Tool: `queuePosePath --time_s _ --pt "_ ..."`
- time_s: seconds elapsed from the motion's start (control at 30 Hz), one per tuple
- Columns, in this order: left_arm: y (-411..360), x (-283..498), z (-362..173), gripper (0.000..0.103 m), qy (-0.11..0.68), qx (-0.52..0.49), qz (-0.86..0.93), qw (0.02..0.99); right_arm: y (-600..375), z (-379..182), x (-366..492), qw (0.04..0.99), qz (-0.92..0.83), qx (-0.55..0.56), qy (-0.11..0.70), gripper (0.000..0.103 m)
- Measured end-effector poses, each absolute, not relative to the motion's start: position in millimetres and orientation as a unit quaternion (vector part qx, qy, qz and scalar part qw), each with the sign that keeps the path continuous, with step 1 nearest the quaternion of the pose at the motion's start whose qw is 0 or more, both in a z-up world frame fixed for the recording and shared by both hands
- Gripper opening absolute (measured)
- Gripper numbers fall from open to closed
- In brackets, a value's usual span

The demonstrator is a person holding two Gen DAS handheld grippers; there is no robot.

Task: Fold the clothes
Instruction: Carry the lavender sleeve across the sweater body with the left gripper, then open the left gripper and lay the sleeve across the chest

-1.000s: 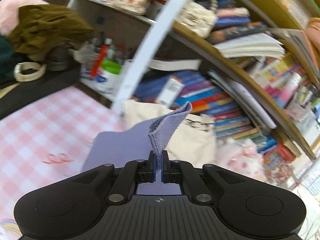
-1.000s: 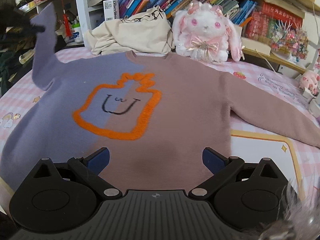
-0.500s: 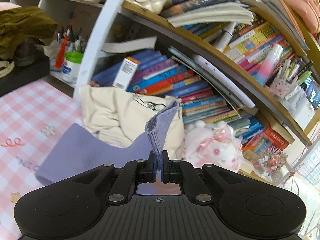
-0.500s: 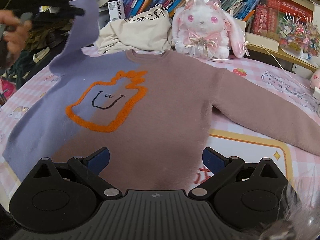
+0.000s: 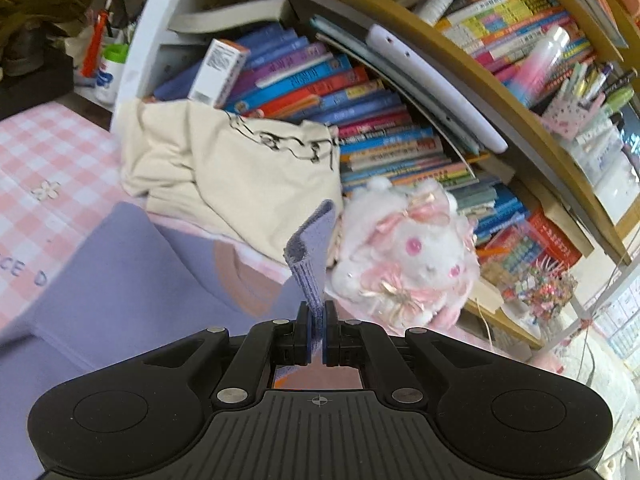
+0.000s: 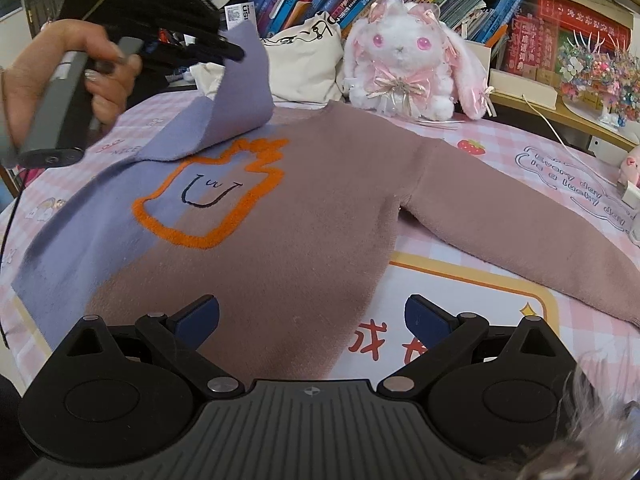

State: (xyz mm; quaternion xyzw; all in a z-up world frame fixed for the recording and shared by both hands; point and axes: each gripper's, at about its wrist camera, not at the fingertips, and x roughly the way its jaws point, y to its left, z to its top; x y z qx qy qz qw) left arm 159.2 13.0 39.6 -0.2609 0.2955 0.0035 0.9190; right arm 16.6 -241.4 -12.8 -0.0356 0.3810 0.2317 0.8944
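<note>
A sweater (image 6: 304, 216), half lilac and half mauve-brown with an orange outline and a smile on the chest, lies flat on the pink checked table (image 6: 460, 340). My left gripper (image 5: 316, 330) is shut on the cuff of the lilac sleeve (image 5: 310, 256) and holds it up over the sweater's left shoulder; it also shows in the right wrist view (image 6: 234, 54) with the sleeve (image 6: 236, 104) hanging from it. My right gripper (image 6: 312, 318) is open and empty just above the sweater's hem. The brown sleeve (image 6: 520, 232) lies stretched out to the right.
A cream garment (image 6: 308, 68) and a white-and-pink plush rabbit (image 6: 408, 68) sit at the table's back edge, just behind the collar. Bookshelves (image 5: 400, 92) full of books stand behind them. A white cable (image 6: 560, 136) and small objects lie at the far right.
My left gripper has carried the lilac sleeve rightward and inward, from beyond the table's left side to above the sweater's shoulder. The right gripper stays open near the hem.
</note>
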Motion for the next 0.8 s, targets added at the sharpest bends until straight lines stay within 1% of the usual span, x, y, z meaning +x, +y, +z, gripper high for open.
queuePosePath --time_s 0.2,0.3,0.33,0.4,0.47,0.53,0.6,0.63,0.7,0.77,0.8 --pt "-2 166 31 0.003 0.306 -0.264 -0.009 0.915 -245 -13 15 0.894 0.229 -0.035 0.383 0.1" --pt "-9 169 26 0.005 0.322 -0.252 -0.016 0.913 -248 -13 14 0.894 0.226 -0.033 0.385 0.1" --pt "-11 169 25 0.009 0.321 -0.248 -0.024 0.914 -248 -13 14 0.894 0.224 -0.032 0.386 0.1" --pt "-16 168 22 0.021 0.319 -0.24 -0.04 0.916 -248 -14 13 0.893 0.224 -0.031 0.389 0.1" --pt "-21 165 24 0.055 0.311 -0.227 -0.048 0.921 -248 -14 13 0.892 0.224 -0.031 0.391 0.1" --pt "-26 159 28 0.069 0.294 -0.214 -0.043 0.931 -247 -14 12 0.891 0.228 -0.037 0.392 0.1" --pt "-27 154 31 0.071 0.29 -0.204 -0.047 0.934 -245 -14 11 0.889 0.231 -0.043 0.392 0.1" --pt "-28 151 32 0.074 0.291 -0.199 -0.05 0.934 -244 -14 10 0.889 0.233 -0.046 0.392 0.1" --pt "-27 142 33 0.074 0.299 -0.179 -0.044 0.936 -243 -14 10 0.888 0.235 -0.049 0.391 0.1" --pt "-23 129 31 0.08 0.308 -0.153 -0.033 0.939 -243 -14 10 0.888 0.236 -0.049 0.392 0.1" --pt "-20 120 29 0.081 0.314 -0.138 -0.024 0.939 -243 -15 10 0.887 0.236 -0.047 0.394 0.1"
